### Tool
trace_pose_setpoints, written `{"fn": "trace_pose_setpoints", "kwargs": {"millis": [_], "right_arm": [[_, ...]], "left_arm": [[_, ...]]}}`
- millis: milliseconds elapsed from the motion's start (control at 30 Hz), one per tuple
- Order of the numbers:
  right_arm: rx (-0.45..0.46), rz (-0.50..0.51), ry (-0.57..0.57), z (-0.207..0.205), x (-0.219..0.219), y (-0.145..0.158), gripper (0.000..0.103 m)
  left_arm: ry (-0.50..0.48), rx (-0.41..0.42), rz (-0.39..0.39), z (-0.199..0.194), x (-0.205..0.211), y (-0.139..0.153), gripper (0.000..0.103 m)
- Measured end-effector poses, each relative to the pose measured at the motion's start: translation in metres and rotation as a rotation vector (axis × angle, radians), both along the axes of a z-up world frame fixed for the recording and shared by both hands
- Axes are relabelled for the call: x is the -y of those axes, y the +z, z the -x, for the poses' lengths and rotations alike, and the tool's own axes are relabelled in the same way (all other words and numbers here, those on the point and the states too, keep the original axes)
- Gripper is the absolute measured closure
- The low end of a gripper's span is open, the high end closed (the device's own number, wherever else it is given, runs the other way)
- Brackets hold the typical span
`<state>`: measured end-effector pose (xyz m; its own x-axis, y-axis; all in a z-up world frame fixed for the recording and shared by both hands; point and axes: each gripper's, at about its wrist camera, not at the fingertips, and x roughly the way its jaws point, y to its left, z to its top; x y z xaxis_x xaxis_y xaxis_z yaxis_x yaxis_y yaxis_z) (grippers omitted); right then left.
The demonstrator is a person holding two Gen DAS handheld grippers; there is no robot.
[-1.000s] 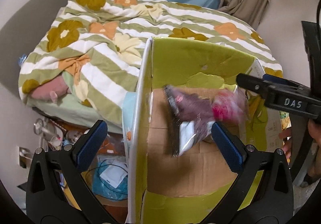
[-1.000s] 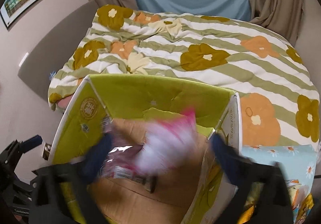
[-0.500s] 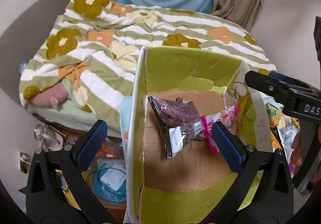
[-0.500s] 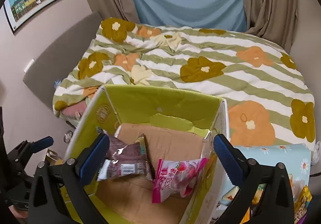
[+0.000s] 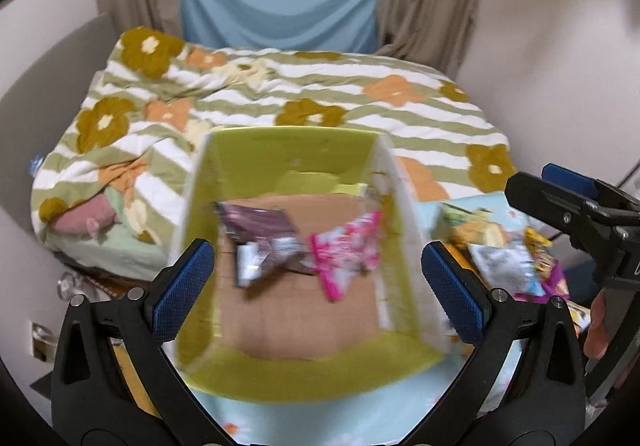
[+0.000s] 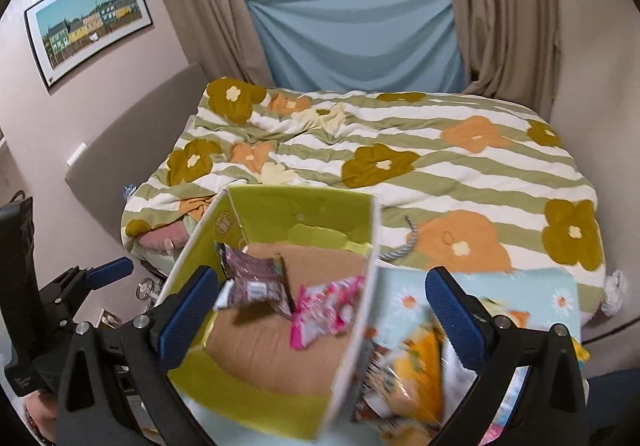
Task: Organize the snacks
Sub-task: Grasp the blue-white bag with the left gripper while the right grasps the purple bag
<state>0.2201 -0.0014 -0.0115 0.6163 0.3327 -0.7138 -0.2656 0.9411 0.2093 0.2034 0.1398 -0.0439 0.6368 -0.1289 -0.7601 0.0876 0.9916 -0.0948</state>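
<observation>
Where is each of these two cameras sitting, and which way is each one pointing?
Left wrist view: on the left gripper, facing the green box and bed; shows its own open blue-padded fingers, the right gripper and a fingertip at the right edge.
Right wrist view: on the right gripper, over the box wall and loose snacks; the left gripper shows at left.
Shared: box, brown packet, pink packet, bed.

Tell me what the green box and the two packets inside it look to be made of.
Green box: cardboard, it seems; matte green printed walls, bare brown board on the floor, white cut edges.
Brown packet: probably plastic or foil film; it crinkles and has a shiny silver end.
Pink packet: likely glossy plastic film, printed pink and white; blur hides finer detail.
</observation>
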Motion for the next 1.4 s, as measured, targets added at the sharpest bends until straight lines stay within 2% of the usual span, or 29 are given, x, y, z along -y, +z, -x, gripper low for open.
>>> {"fn": "trace_pose_setpoints", "kwargs": {"millis": [200, 400, 533, 600, 767, 1000, 1167, 1400], "right_arm": [[0.03, 0.049, -0.041, 0.044, 0.065, 0.008, 0.0], [0.027, 0.162, -0.07, 0.087, 0.14, 0.004, 0.0], [-0.009, 0.187, -0.065, 0.107, 0.182, -0.012, 0.0], [-0.031, 0.181, -0.067, 0.115, 0.201, -0.025, 0.0], [-0.071, 0.166, -0.076, 0.127, 0.232, -0.058, 0.0], [-0.131, 0.171, -0.08, 0.128, 0.251, -0.103, 0.0], [-0.186, 0.185, -0.065, 0.118, 0.256, -0.133, 0.0], [-0.239, 0.211, -0.044, 0.104, 0.255, -0.16, 0.0]], "left_arm": [[-0.097, 0.029, -0.002, 0.024, 0.078, 0.004, 0.0], [-0.217, 0.004, -0.032, 0.034, 0.158, -0.008, 0.0], [-0.337, -0.025, -0.085, 0.037, 0.206, -0.025, 0.0], [-0.411, -0.037, -0.141, 0.036, 0.229, -0.035, 0.0], [-0.597, -0.082, -0.261, 0.019, 0.262, -0.058, 0.0], [-0.841, -0.156, -0.402, -0.006, 0.297, -0.099, 0.0], [-0.948, -0.204, -0.451, -0.017, 0.311, -0.124, 0.0], [-1.057, -0.262, -0.463, -0.027, 0.322, -0.143, 0.0]]}}
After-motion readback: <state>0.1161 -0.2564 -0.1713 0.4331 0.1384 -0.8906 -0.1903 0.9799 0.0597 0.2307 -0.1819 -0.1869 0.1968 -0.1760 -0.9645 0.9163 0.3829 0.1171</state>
